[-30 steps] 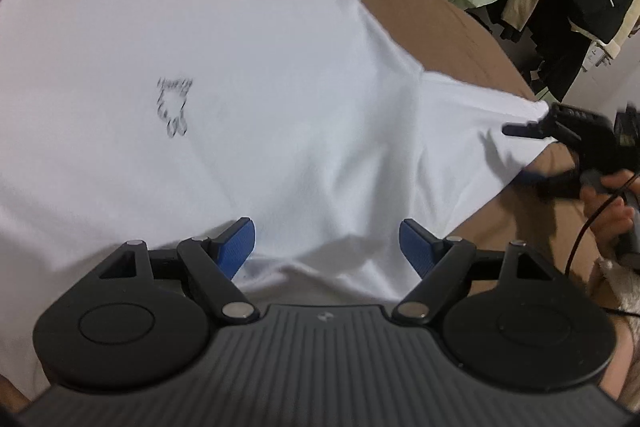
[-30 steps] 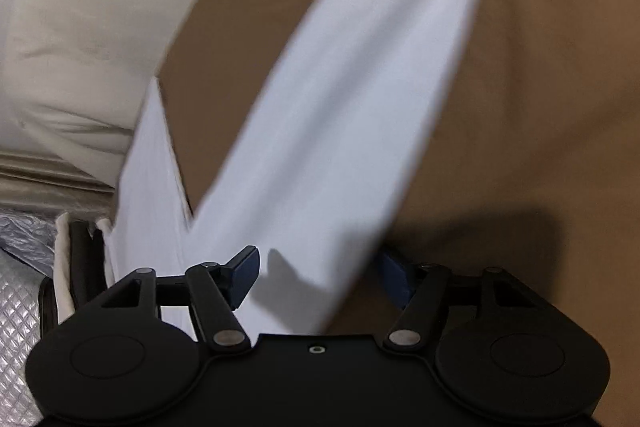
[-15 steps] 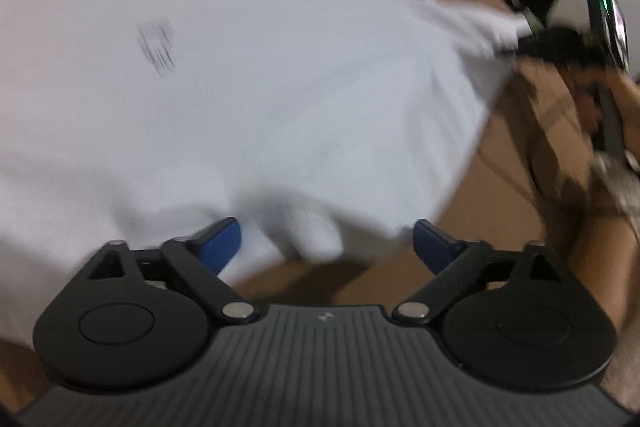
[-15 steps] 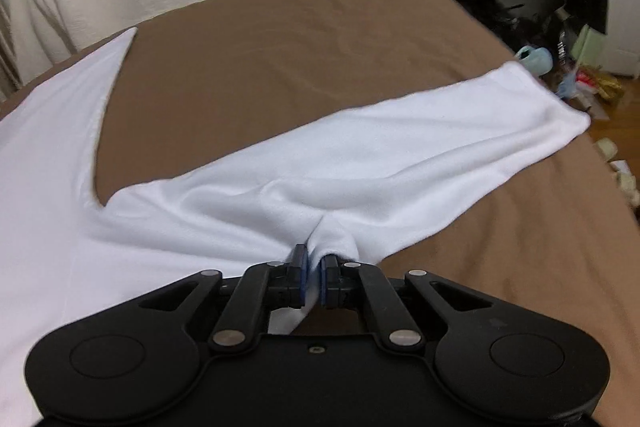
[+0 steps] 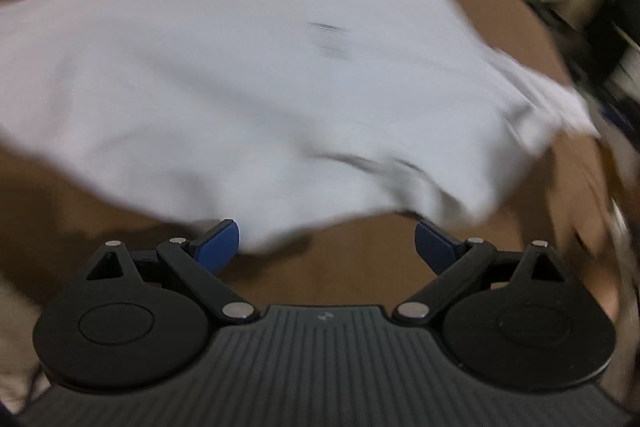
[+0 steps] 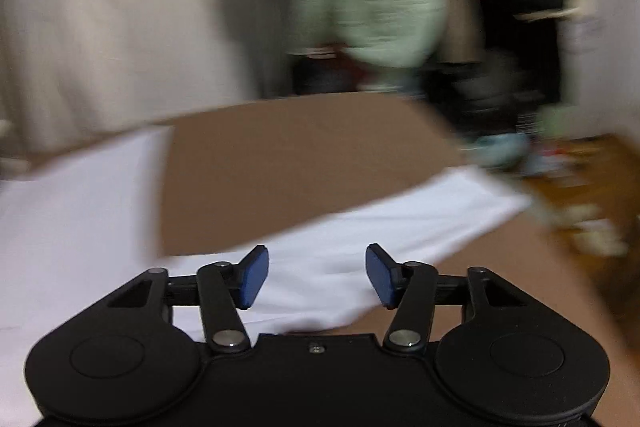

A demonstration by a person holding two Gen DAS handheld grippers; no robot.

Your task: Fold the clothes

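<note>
A white long-sleeved top (image 5: pixel 248 87) with a small dark print (image 5: pixel 330 41) lies spread on a brown surface (image 5: pixel 348 259). My left gripper (image 5: pixel 326 245) stands open just short of the top's near edge, its left pad (image 5: pixel 218 247) touching the cloth. In the right wrist view one sleeve (image 6: pixel 400 223) runs from the body (image 6: pixel 72 211) out to the right. My right gripper (image 6: pixel 316 277) hovers open above that sleeve, with nothing between its pads. Both views are motion-blurred.
A cream cushion or bedding (image 6: pixel 104 39) lies beyond the brown surface (image 6: pixel 300 147). A pale green quilted jacket (image 6: pixel 372 11) and dark clothes hang behind. Clutter sits on the floor (image 6: pixel 580 167) at the right.
My right gripper was shut on the sleeve half a second ago and has let it go and lifted. My left gripper has drawn back, still open, so the top's near edge now shows.
</note>
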